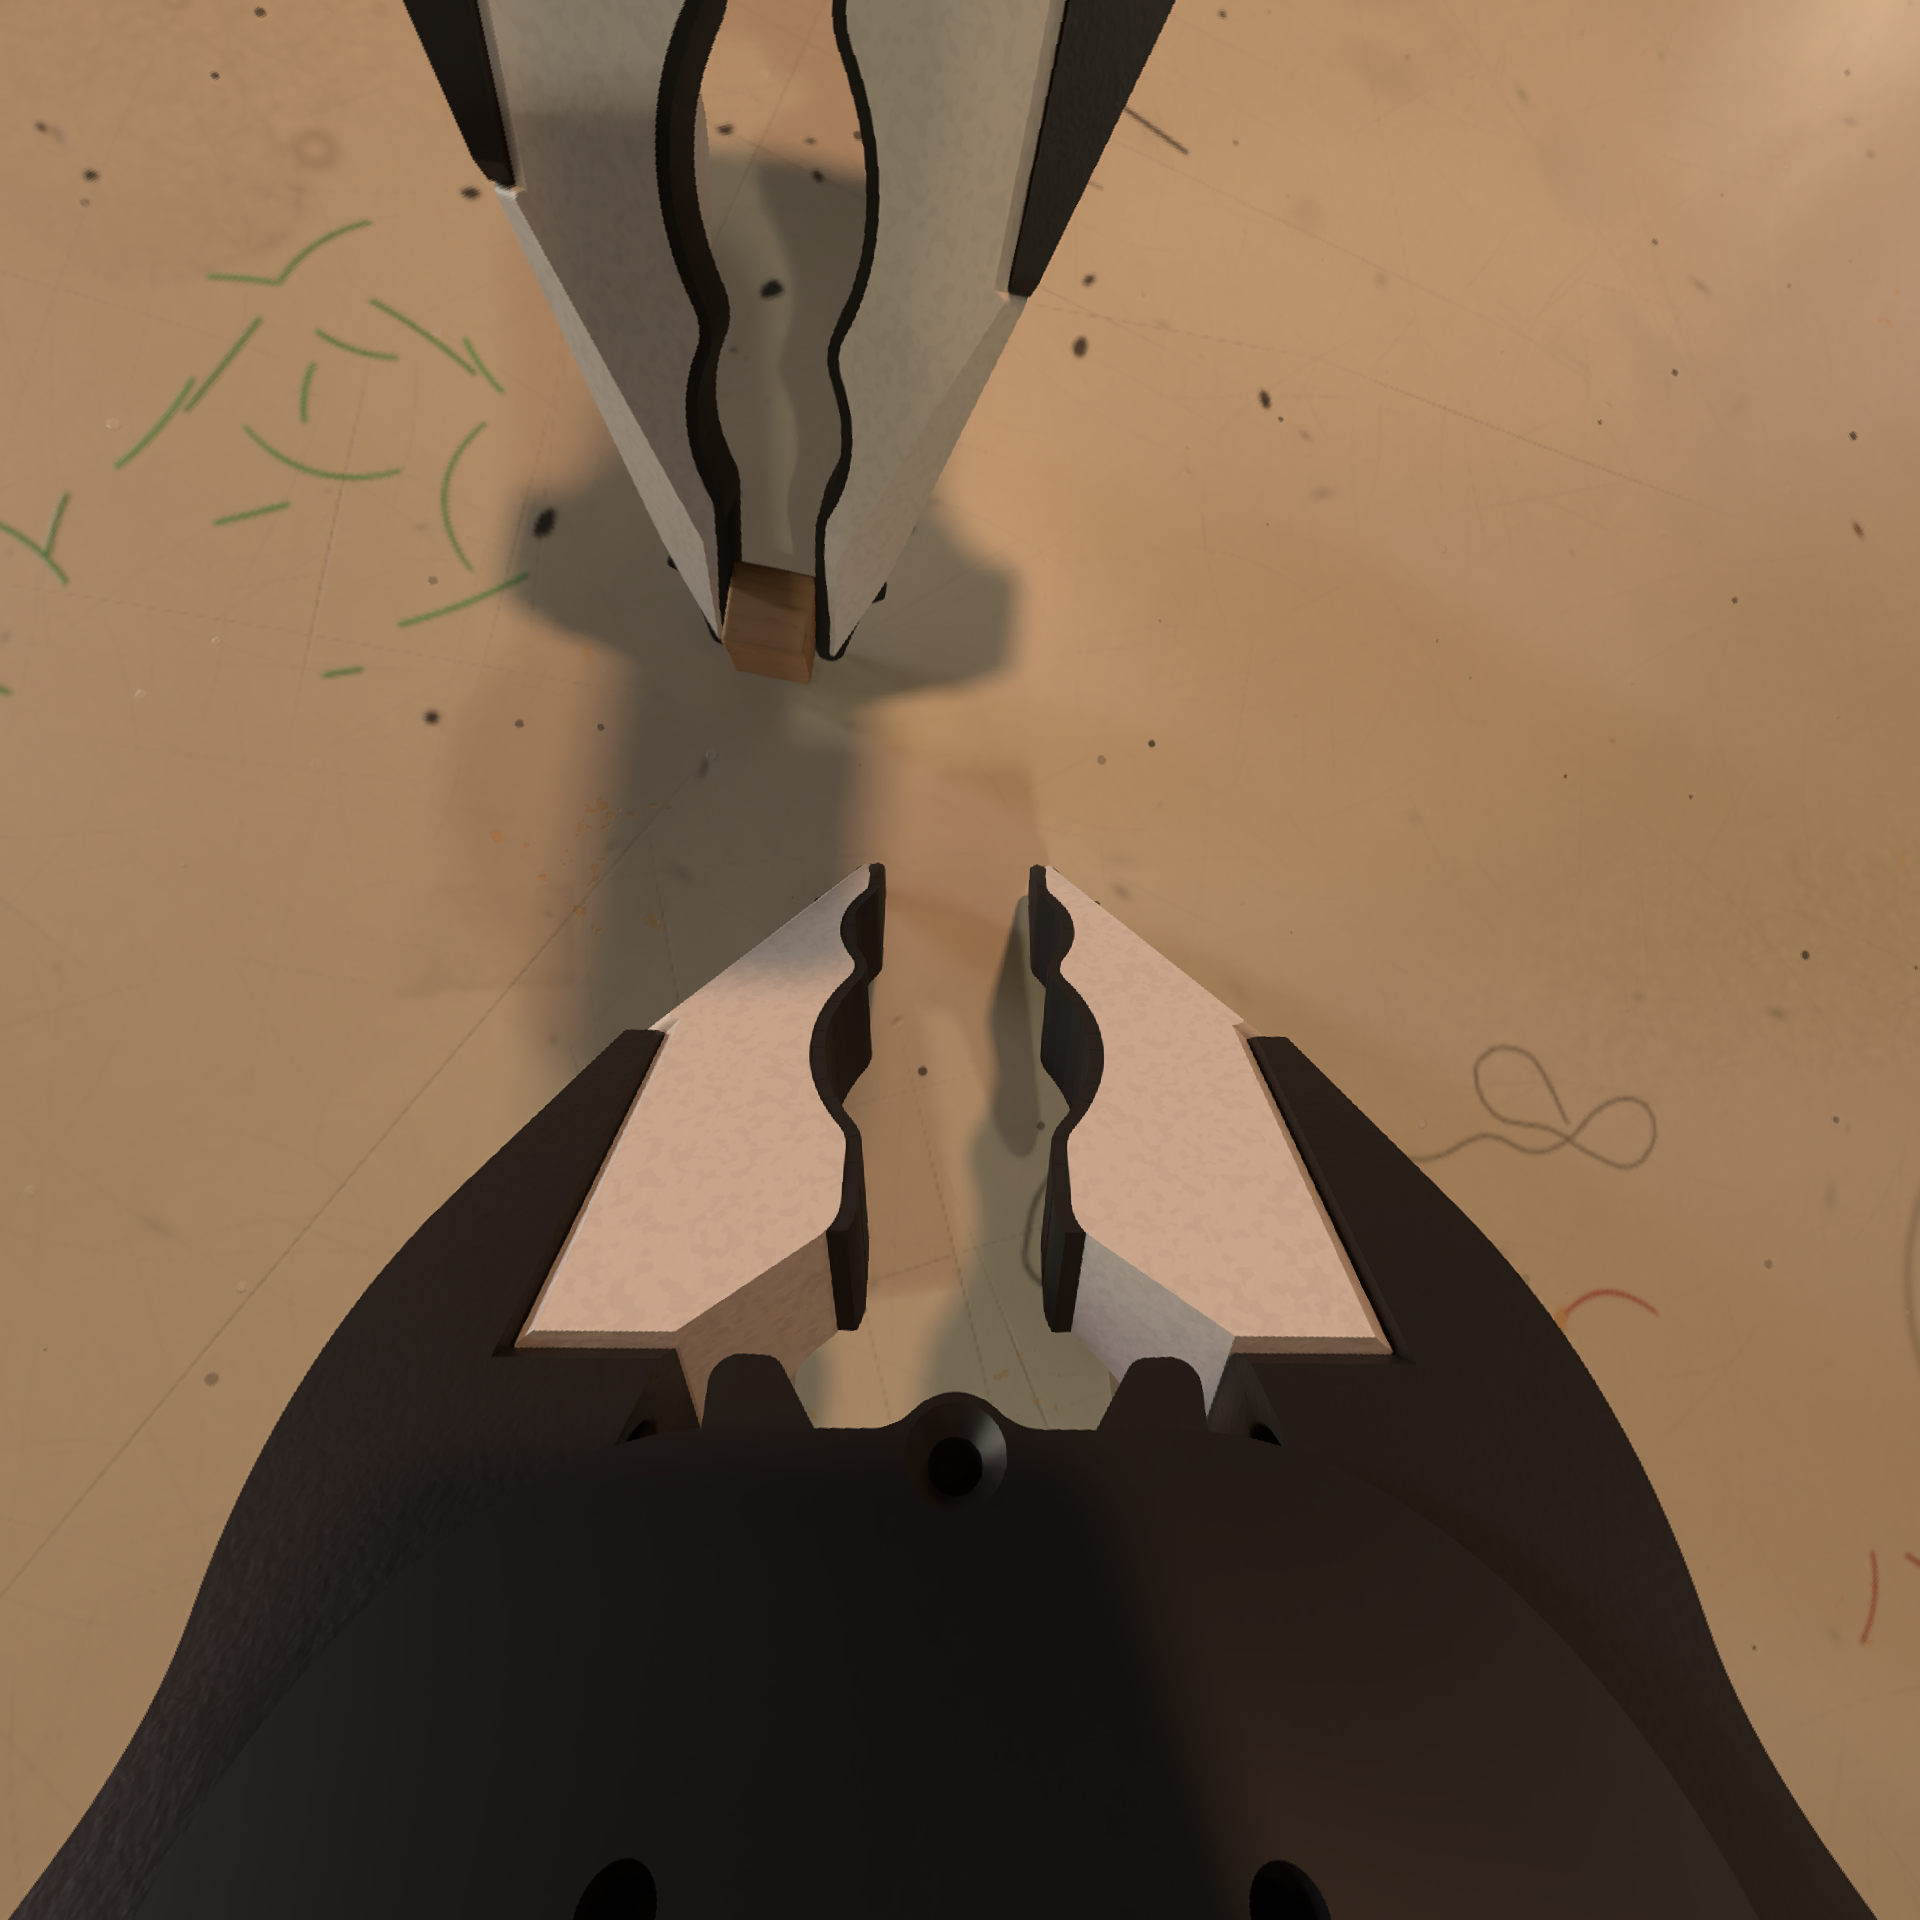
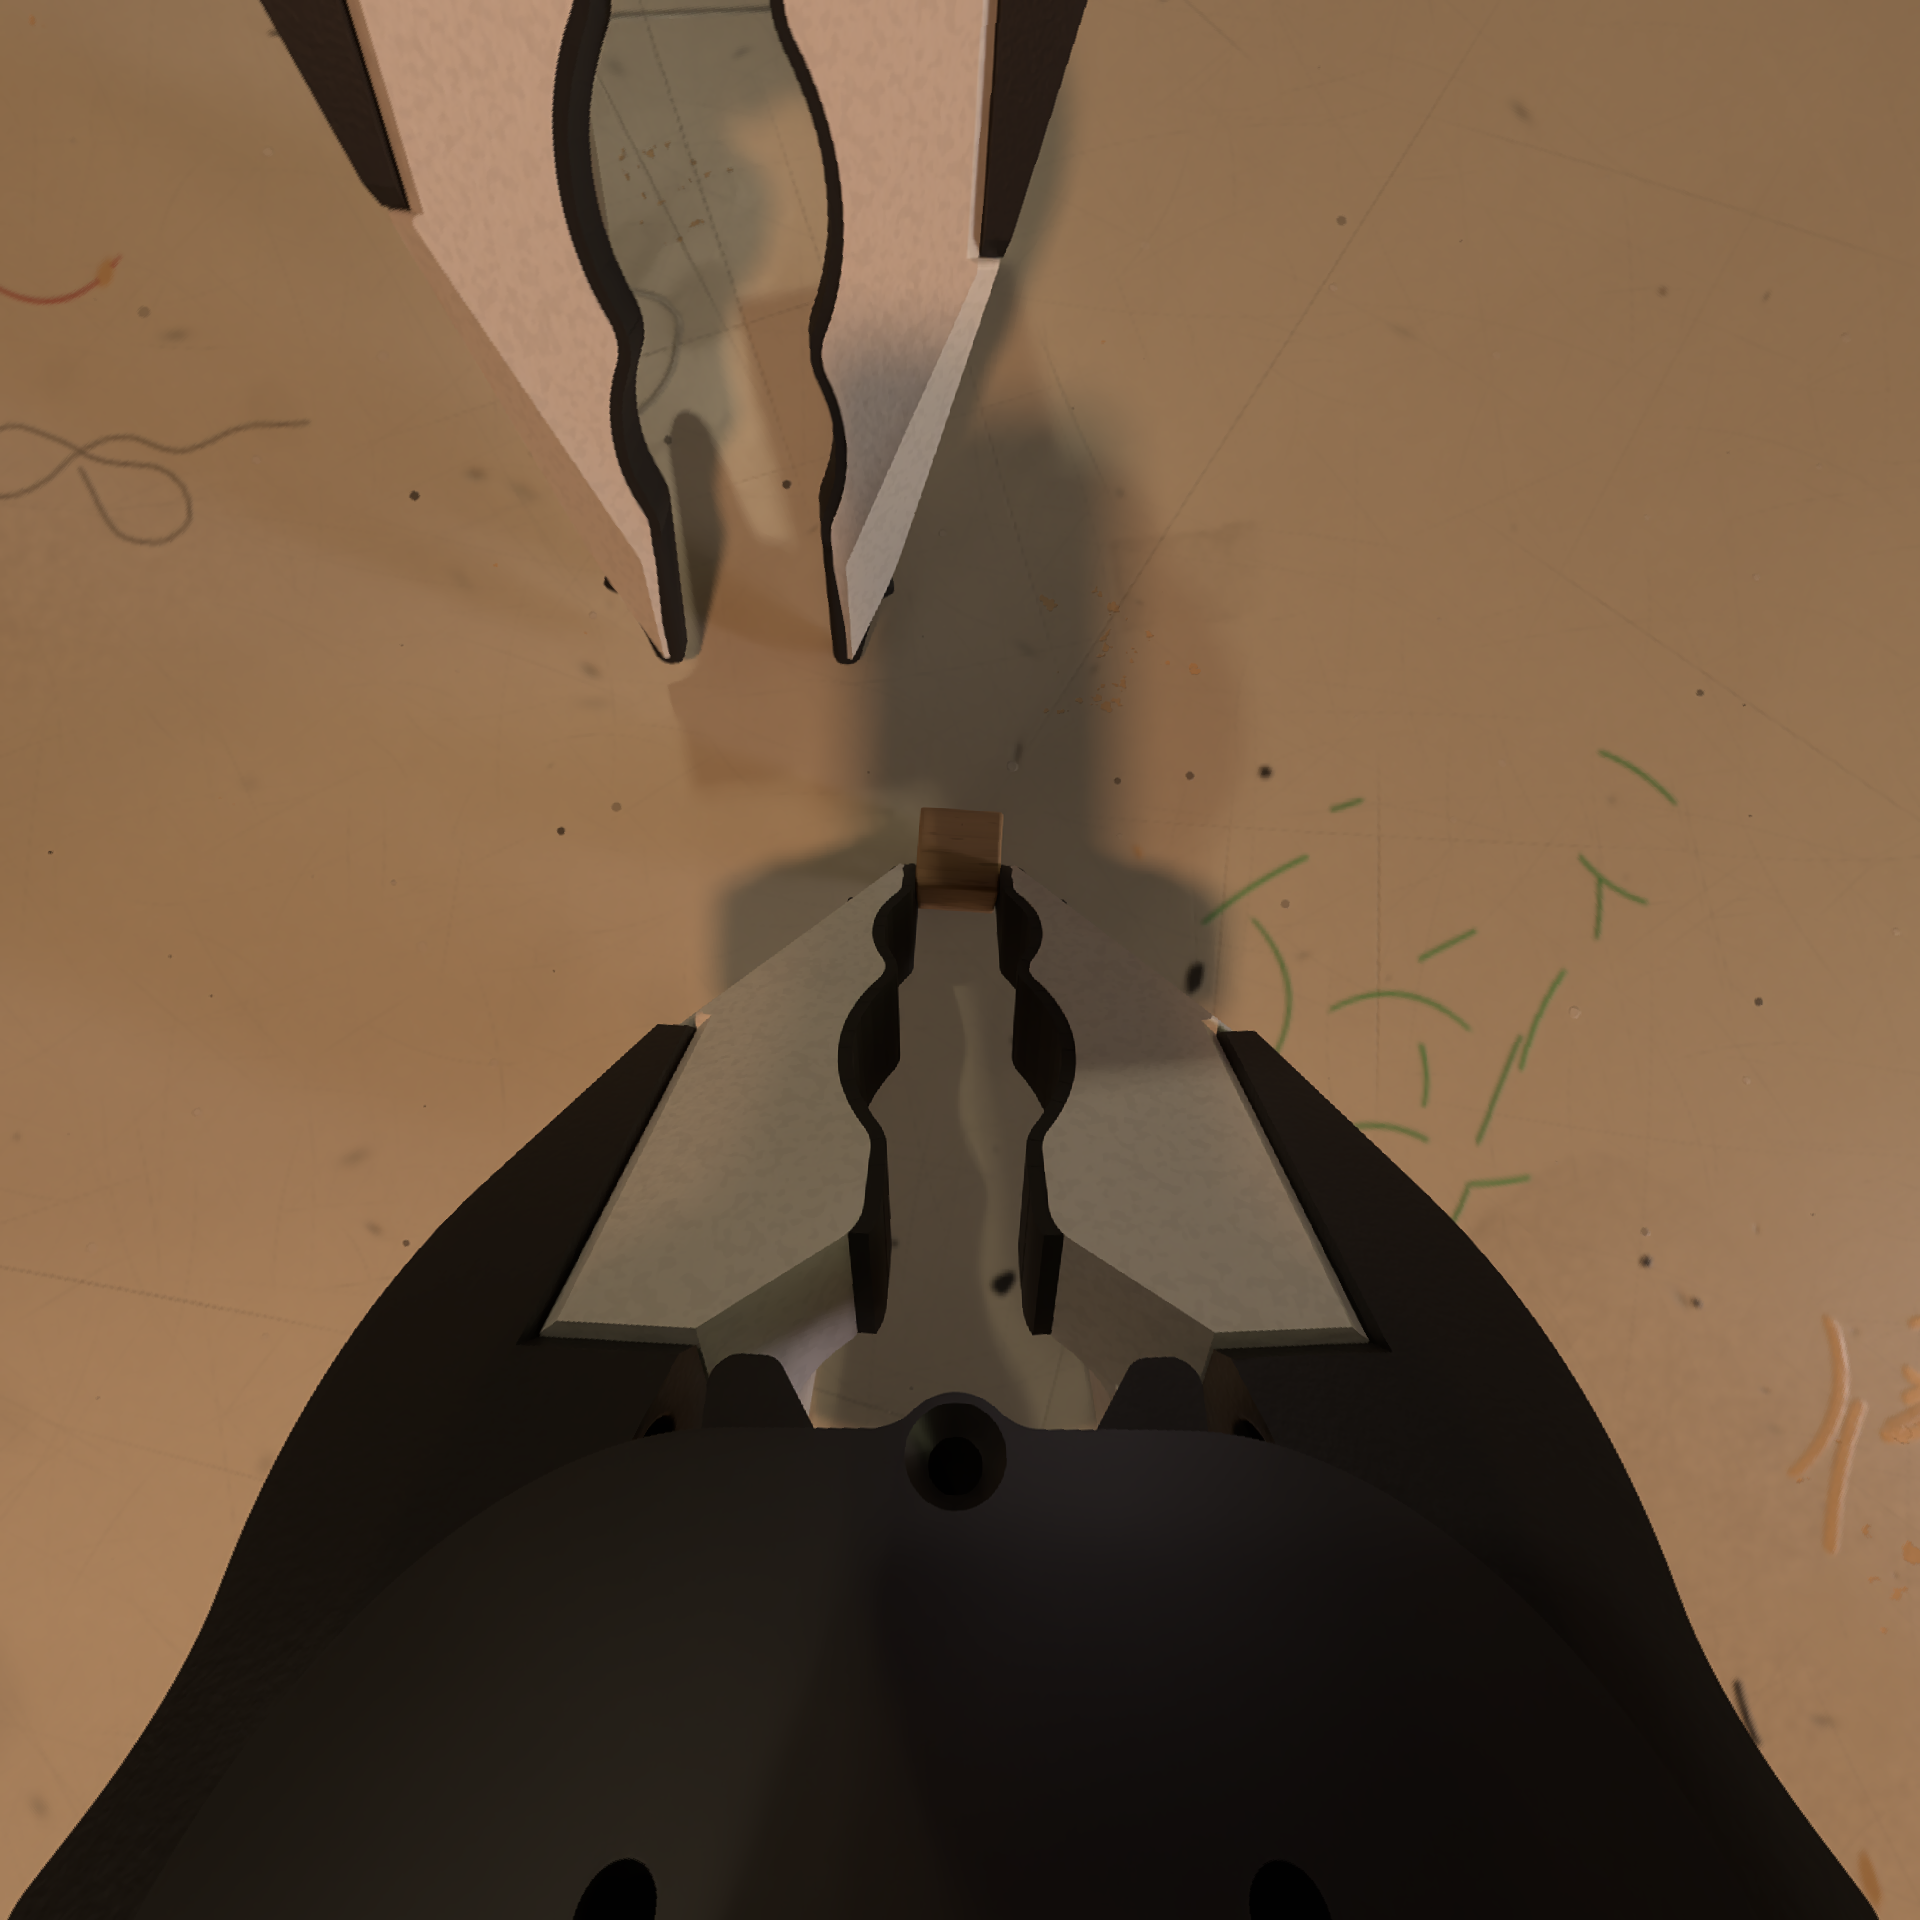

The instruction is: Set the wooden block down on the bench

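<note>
A small wooden block (image 2: 960, 858) is pinched between the fingertips of my right gripper (image 2: 958, 883), which is shut on it just above the tan bench (image 2: 416, 935). In the left wrist view the same block (image 1: 771, 634) shows at the tips of the right gripper (image 1: 774, 623), which reaches in from the top. My left gripper (image 1: 956, 883) is open and empty, its tips a short way from the block. It also shows in the right wrist view (image 2: 764, 649), opposite, with a clear gap between its fingers.
The bench top carries green scribbles (image 1: 343, 416), a grey looped pencil line (image 1: 1558, 1112), red marks (image 1: 1605, 1304), orange scratches (image 2: 1839, 1423) and dark specks. Both grippers cast shadows (image 2: 1039, 727) on the bench between them.
</note>
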